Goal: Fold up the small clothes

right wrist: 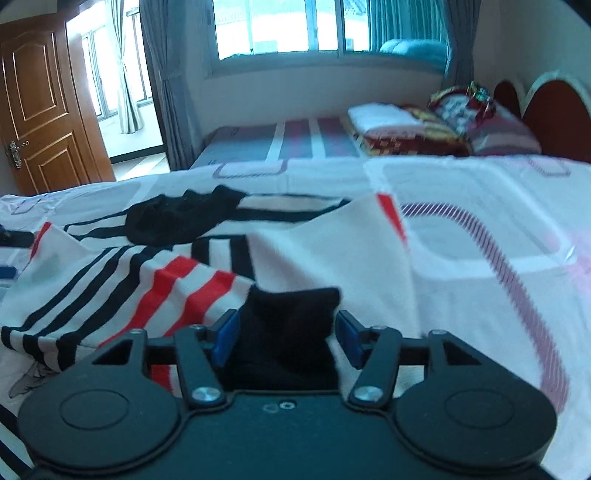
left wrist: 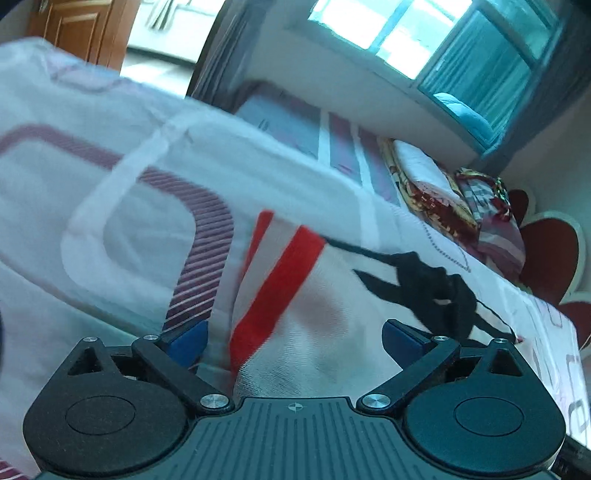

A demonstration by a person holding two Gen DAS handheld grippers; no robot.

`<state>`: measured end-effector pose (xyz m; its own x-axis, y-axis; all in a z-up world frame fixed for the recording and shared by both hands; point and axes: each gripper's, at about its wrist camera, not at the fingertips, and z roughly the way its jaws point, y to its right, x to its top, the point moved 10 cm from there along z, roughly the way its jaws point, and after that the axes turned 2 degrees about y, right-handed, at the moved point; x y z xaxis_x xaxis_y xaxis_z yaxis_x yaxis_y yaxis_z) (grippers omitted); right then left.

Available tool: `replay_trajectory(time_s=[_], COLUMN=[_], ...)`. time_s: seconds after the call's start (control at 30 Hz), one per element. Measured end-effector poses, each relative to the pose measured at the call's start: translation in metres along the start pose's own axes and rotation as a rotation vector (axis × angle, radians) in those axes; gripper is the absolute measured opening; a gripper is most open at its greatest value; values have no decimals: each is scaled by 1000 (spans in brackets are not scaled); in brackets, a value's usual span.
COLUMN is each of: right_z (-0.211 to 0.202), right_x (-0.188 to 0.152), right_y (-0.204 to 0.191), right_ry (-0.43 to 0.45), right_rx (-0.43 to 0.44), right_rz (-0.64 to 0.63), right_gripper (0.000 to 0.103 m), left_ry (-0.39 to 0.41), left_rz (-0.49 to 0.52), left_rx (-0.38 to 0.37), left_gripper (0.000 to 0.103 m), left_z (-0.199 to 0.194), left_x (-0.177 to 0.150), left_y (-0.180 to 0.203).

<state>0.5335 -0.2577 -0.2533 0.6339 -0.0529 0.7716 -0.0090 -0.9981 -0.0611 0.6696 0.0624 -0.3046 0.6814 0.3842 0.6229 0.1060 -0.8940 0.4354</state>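
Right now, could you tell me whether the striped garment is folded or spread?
Neither: the striped garment lies rumpled on the bed sheet, one flap turned over.

- daylight is admitted through the window, which is blown out to white.
- motion blur is seen over the bedsheet in the left view.
- edges are bent and darkened by fisheye distortion.

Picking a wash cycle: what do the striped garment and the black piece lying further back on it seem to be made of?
Striped garment: looks like soft matte knit, probably cotton jersey; it drapes in loose folds without shine. Black piece: thin, limp dark fabric with narrow straps, possibly a stretchy synthetic; too blurred to be sure.
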Motion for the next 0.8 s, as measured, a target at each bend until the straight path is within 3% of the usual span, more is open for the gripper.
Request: replay_trajectory(time_s=[0.13, 0.2, 0.3, 0.37, 0.47, 0.57, 0.7, 0.8], right_z=[3, 2, 1, 14, 15, -1, -26, -23], right_x=[-3, -2, 4, -6, -4, 6, 13, 3], right_y=[-5, -6, -9, -4, 0, 0, -18, -36], right_ry=[-9, -5, 22, -6, 10, 36, 93, 50], right_rx=[6, 8, 5, -57, -51, -79, -18, 45], right_rz=[-18, -12, -30, -103, -99, -95, -114, -140], right_gripper=[48, 37, 32, 34, 35, 37, 41, 42], left_ry=[22, 30, 62, 68, 102, 126, 82, 26], left_rz=[28, 6, 4, 4, 28, 73, 106, 132], left_rx=[8, 14, 23, 27, 79, 37, -41, -15], left_gripper=[40, 32, 29, 29, 30, 30, 30, 30], left_z=[9, 10, 12, 12, -4, -33, -48, -39], left_x=[6, 9, 9, 10, 13, 7, -19, -45], left_y=[-1, -10, -23, -23, -18, 1, 29, 27])
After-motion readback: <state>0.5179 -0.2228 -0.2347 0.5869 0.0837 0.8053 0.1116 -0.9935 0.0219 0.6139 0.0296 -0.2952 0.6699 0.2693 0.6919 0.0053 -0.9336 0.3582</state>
